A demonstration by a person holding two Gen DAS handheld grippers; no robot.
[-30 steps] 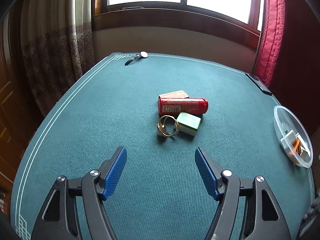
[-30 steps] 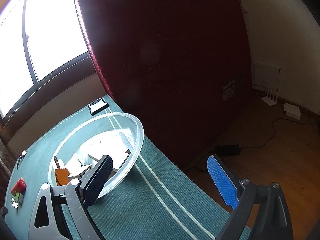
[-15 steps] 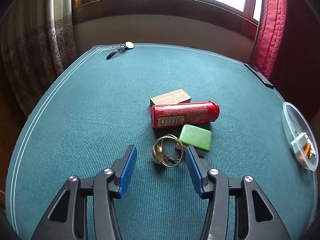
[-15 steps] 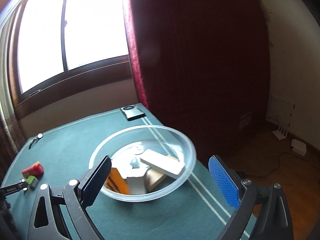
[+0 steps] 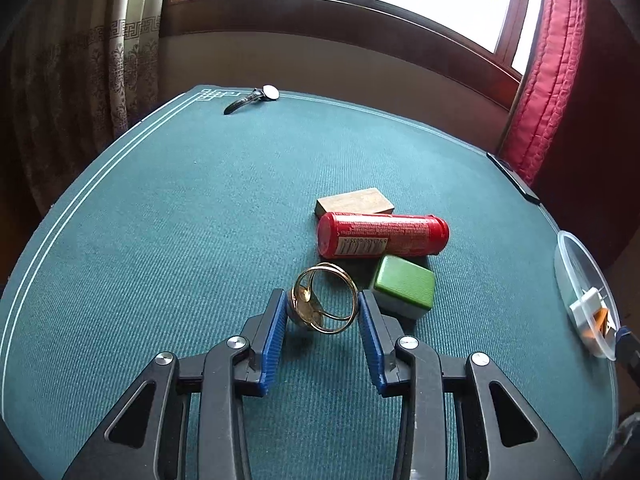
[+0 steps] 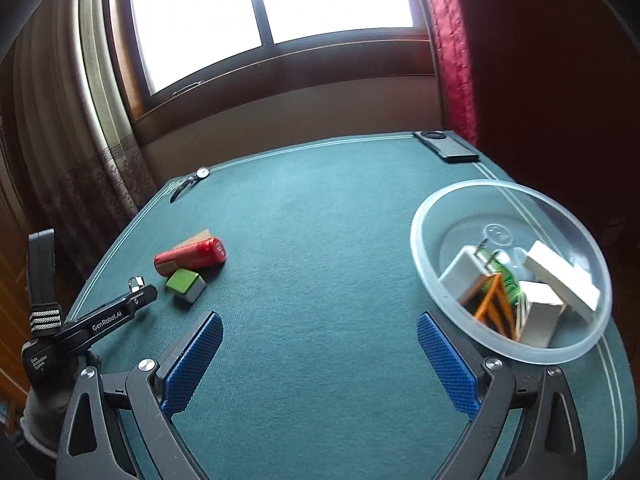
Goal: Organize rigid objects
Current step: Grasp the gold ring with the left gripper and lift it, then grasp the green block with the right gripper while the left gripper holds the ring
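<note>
With several pieces already in the clear bowl point(image 6: 508, 204) just beside the spread, empty right gripper point(image 6: 318, 356), the left gripper point(image 5: 322, 312) is closing around the gold ring point(image 5: 326, 300) between its jaws — red tube point(image 5: 382, 236), green block point(image 5: 404, 286) and wooden block point(image 5: 354, 200) just beyond remain.

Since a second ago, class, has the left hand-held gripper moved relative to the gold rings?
Yes. The left hand-held gripper has advanced toward the red tube; its closing jaws now flank the gold rings, which earlier lay well ahead of them.
</note>
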